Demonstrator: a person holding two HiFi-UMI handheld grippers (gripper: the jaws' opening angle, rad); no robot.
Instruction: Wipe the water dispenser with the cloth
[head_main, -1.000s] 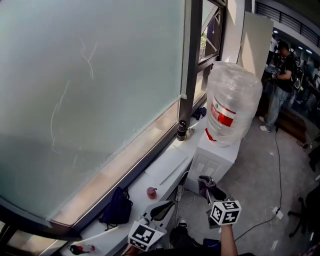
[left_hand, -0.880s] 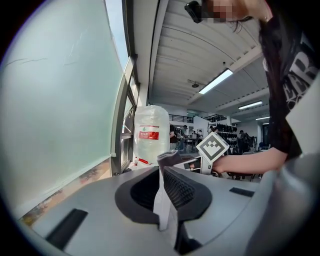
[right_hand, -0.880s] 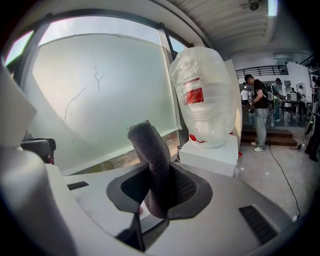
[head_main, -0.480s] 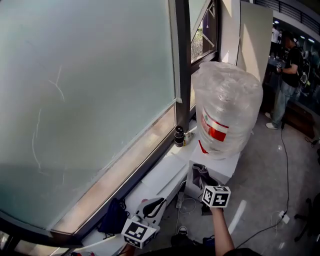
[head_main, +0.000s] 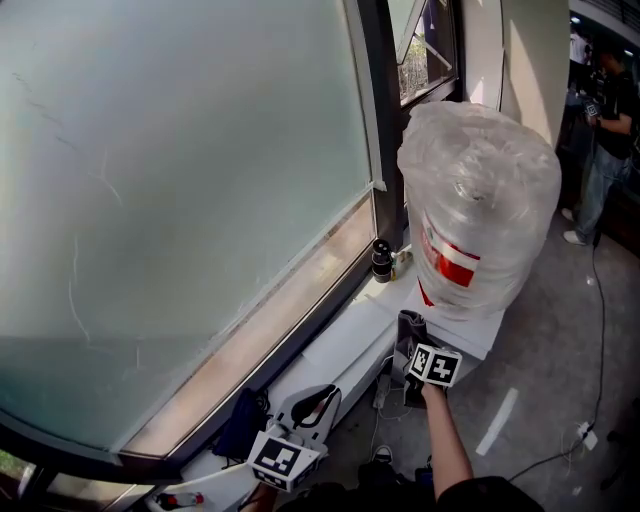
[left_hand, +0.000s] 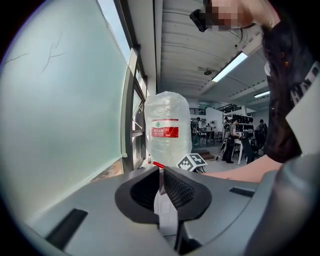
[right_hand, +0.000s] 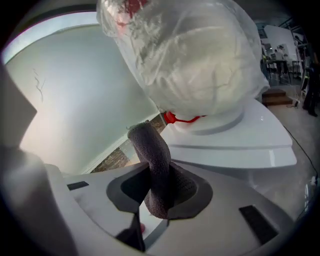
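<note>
Wrapped bottle (head_main: 475, 210) atop dispenser (head_main: 468, 332); right tool (right_hand: 159, 187) grips cloth (right_hand: 150, 145).

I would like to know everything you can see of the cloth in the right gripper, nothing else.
The cloth is dark grey with a rough, towel-like pile. It is bunched into a thick roll, and the right gripper is shut on its lower part. Its free end stands up past the jaws and curls to a rounded tip. It is close to the edge of the white water dispenser; whether it touches that edge cannot be told.
</note>
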